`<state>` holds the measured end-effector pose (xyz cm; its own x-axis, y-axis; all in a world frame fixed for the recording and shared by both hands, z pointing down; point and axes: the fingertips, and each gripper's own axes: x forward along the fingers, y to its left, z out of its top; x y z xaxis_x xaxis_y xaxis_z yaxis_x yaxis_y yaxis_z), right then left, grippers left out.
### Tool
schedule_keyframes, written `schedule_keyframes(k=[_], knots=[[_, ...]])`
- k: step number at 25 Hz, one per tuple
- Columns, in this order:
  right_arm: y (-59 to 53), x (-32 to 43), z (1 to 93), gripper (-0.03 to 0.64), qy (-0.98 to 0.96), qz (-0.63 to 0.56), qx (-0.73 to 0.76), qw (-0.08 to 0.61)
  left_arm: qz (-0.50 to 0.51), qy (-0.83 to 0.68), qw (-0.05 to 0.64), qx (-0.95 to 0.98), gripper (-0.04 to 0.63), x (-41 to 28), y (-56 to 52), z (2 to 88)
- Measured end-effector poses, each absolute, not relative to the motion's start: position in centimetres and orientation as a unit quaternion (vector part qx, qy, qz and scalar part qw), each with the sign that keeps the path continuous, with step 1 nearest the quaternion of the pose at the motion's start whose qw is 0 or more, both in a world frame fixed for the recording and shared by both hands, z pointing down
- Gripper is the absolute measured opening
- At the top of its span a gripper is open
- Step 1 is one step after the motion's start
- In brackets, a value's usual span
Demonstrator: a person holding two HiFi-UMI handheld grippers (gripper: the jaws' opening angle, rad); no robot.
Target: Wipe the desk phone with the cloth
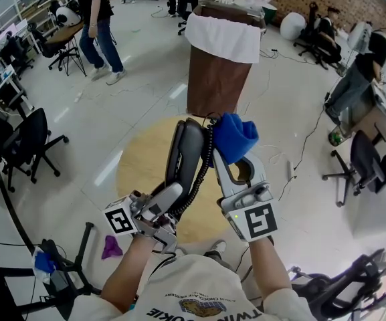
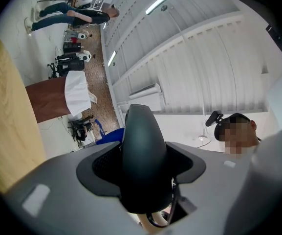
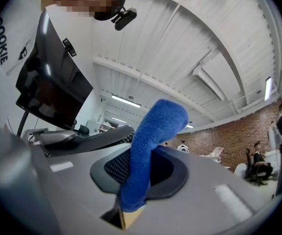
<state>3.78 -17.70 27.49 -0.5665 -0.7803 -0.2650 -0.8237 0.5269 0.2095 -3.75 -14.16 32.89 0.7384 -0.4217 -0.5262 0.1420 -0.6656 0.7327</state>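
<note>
Wiping seems underway: my left gripper (image 1: 170, 198) is clamped on the phone handset (image 1: 187, 151), held over the table (image 1: 138, 167). My right gripper (image 1: 238, 168) pinches the blue cloth (image 1: 234, 136) by the handset's far end, at two o'clock. Next I'd stroke the cloth down its length.

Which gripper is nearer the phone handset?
Left. The left gripper clamps the handset; the right gripper, holding the cloth, sits just beside it.

Head downward; gripper views perhaps ceilingward
</note>
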Motion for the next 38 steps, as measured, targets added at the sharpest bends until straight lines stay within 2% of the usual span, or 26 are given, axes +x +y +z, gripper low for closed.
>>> schedule_keyframes(k=[27, 38], knots=[[-9.8, -0.2, 34.7, 0.063, 0.896, 0.13, -0.425, -0.008, -0.344, -0.113, 0.398, 0.843, 0.273, -4.3, -15.7, 34.0], [-11.3, 2.2, 34.4, 0.063, 0.881, 0.124, -0.457, -0.001, -0.274, -0.208, 0.414, 0.843, 0.273, -4.7, -16.1, 40.9]])
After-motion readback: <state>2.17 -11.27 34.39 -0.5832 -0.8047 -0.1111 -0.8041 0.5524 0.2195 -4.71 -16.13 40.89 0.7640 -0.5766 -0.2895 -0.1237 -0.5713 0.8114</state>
